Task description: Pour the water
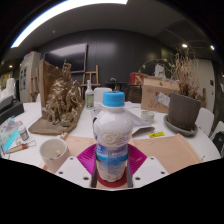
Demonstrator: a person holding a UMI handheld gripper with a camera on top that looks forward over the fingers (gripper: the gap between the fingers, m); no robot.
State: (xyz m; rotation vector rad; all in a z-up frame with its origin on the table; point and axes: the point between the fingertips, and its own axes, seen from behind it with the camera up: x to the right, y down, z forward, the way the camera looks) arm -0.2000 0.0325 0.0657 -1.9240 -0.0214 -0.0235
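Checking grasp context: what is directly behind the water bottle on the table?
The bottle stands between the gripper's fingers. Behind it a white container shows beside the blue cap; the bottle covers its lower part and the table right behind.

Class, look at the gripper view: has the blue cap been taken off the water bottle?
No. The blue cap sits on top of the upright bottle, which stands between the gripper fingers.

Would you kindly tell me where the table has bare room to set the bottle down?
Bare wood lies right of the bottle, before the plant pot. The paper cup and sculpture crowd the left. The fingers grip the bottle.
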